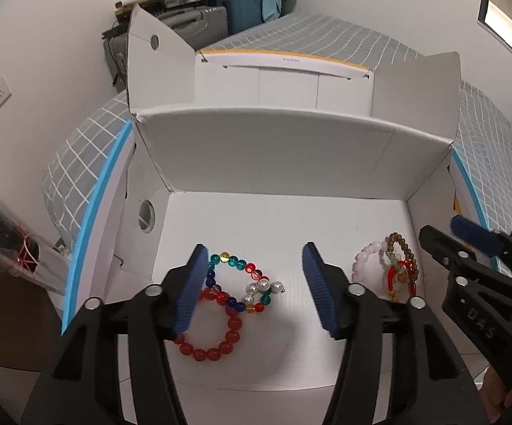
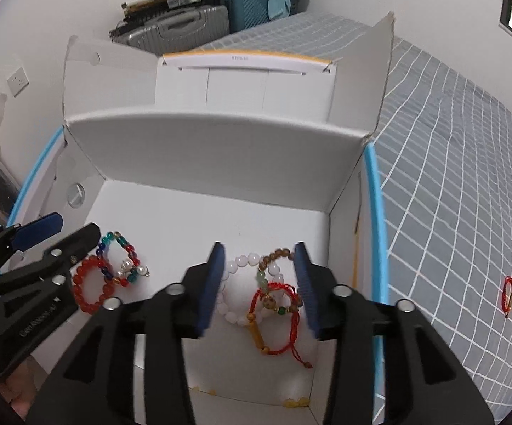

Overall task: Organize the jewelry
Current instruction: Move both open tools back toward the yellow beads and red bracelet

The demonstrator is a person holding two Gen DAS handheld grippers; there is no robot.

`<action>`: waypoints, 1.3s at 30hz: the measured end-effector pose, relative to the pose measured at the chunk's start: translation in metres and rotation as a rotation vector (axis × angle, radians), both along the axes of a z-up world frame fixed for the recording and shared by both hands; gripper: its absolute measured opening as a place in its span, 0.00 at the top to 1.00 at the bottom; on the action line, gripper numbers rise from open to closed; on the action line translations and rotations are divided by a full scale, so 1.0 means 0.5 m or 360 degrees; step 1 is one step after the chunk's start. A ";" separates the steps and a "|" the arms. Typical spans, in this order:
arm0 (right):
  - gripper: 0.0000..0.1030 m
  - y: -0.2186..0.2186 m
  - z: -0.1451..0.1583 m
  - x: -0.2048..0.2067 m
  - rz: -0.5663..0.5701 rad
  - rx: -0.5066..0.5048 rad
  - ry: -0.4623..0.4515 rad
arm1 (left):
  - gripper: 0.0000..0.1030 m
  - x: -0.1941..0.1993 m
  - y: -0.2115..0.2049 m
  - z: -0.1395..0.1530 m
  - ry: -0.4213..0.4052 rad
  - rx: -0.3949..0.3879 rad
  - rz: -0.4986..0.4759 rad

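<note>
Two bracelet heaps (image 1: 236, 294) (image 2: 268, 297), white box (image 1: 273, 219)

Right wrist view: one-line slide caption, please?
Open right gripper hovers over pink, brown and red-cord bracelets inside white cardboard box.

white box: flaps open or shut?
Open. The white box has flaps standing up, with bracelets visible on its floor.

Only "DAS" reads clearly, embossed on the right tongs (image 1: 468, 244).
</note>
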State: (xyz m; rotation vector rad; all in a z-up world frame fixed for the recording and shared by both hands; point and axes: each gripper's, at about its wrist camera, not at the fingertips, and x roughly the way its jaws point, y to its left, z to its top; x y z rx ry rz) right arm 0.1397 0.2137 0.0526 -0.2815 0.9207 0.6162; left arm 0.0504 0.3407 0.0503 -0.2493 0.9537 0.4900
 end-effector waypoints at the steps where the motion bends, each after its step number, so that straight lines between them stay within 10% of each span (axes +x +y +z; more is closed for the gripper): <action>1: 0.50 -0.008 0.011 0.001 -0.0014 0.0018 -0.0015 | 0.42 0.001 -0.004 0.003 -0.0002 0.0011 -0.0001; 18: 0.13 -0.173 0.092 0.024 -0.0226 0.0144 -0.0124 | 0.09 0.030 -0.126 0.058 -0.0137 0.0076 -0.0111; 39: 0.07 -0.494 0.099 0.097 -0.0594 0.0083 -0.0175 | 0.06 0.074 -0.427 0.074 -0.0152 0.0067 -0.0492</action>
